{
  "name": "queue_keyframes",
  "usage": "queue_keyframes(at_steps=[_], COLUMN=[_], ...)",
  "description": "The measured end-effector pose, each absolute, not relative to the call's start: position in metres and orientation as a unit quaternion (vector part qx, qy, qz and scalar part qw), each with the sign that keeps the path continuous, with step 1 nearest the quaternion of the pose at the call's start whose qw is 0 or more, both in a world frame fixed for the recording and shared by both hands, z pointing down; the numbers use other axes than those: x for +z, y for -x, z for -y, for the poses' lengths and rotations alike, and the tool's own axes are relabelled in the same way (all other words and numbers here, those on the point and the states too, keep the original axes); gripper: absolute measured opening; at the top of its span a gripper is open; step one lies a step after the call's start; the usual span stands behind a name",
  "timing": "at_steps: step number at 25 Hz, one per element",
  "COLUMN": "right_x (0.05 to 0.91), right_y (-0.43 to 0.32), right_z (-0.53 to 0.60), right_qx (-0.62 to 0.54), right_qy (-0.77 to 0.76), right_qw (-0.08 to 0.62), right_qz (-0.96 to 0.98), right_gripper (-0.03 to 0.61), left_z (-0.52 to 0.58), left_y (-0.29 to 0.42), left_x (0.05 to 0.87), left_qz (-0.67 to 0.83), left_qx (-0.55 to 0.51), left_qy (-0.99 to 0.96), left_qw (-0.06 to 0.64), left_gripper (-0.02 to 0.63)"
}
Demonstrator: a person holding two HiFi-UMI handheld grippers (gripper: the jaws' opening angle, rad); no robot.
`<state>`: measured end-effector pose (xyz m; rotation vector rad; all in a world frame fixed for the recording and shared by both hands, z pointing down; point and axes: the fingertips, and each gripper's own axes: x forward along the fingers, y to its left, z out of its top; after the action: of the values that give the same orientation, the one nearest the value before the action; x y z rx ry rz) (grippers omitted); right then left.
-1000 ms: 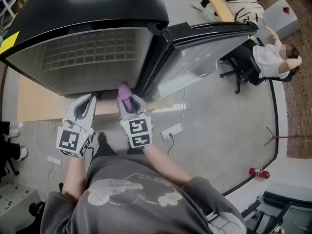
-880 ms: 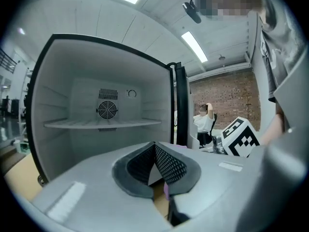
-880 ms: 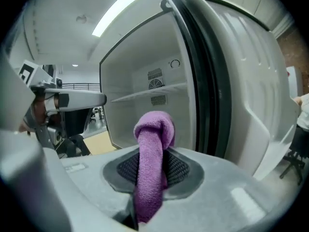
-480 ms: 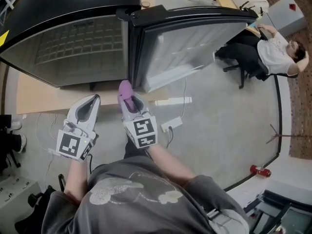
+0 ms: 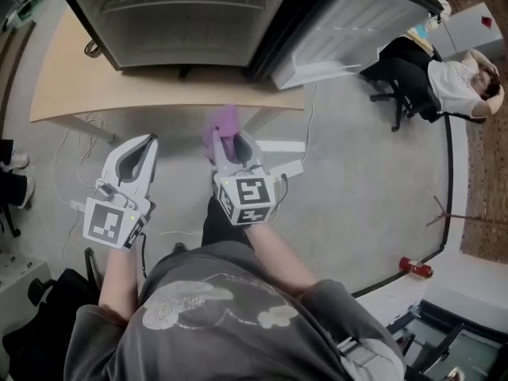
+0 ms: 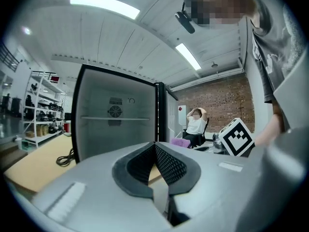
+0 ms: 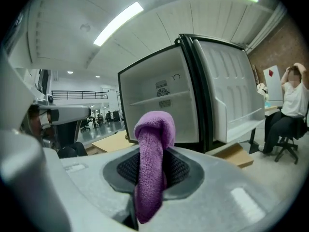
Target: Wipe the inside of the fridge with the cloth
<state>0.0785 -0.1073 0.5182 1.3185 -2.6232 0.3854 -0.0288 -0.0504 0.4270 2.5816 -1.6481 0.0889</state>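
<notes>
Looking steeply down, the head view shows the left gripper and the right gripper side by side, a little apart, both pointing forward. A soft purple terry cloth pokes out past the right gripper's fingertips. Ahead of both sets of fingers, and well apart from them, a boxy black fridge with a pale lining stands on a pale wooden platform. Its white-lined fridge door is swung open, off to the right of the right fingers.

In the left gripper view the fingers are together: the dark ribbed pads meet at their tips with nothing between them. Beyond the tips is the fridge's open cavity, with one shelf across it.

In the right gripper view the fingers are clamped on the cloth, which is rolled into a thick fold. It bulges above the pads and trails below them toward the camera. The fridge lies beyond the tips, untouched — wiping looks not yet begun.

The cloth appears light, limp and squashy, so it should flatten and drag rather than slide. The hold sits around mid-roll, leaving a rounded wad past the tips — probably the part to press against the lining. A grip close behind that wad should keep the hard fingers off the wall.
</notes>
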Motion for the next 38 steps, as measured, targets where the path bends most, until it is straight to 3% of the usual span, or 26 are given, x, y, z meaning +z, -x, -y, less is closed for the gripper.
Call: queue_keyframes(at_steps=[15, 38], right_x=[0.469, 0.445], right_y=[-0.062, -0.092], right_z=[-0.128, -0.177], right_qx=[0.100, 0.057], right_qy=[-0.491, -0.472], right_qw=[0.038, 0.064], right_qz=[0.865, 0.877], right_gripper=[0.078, 0.074], left_z=[-0.192, -0.219], left_y=[0.082, 0.032], left_x=[0.406, 0.388], left_qz=[0.522, 0.484], left_qx=[-0.008, -0.009], left_qy=[-0.853, -0.875], left_qw=[0.028, 0.029], left_gripper=[0.018, 0.018])
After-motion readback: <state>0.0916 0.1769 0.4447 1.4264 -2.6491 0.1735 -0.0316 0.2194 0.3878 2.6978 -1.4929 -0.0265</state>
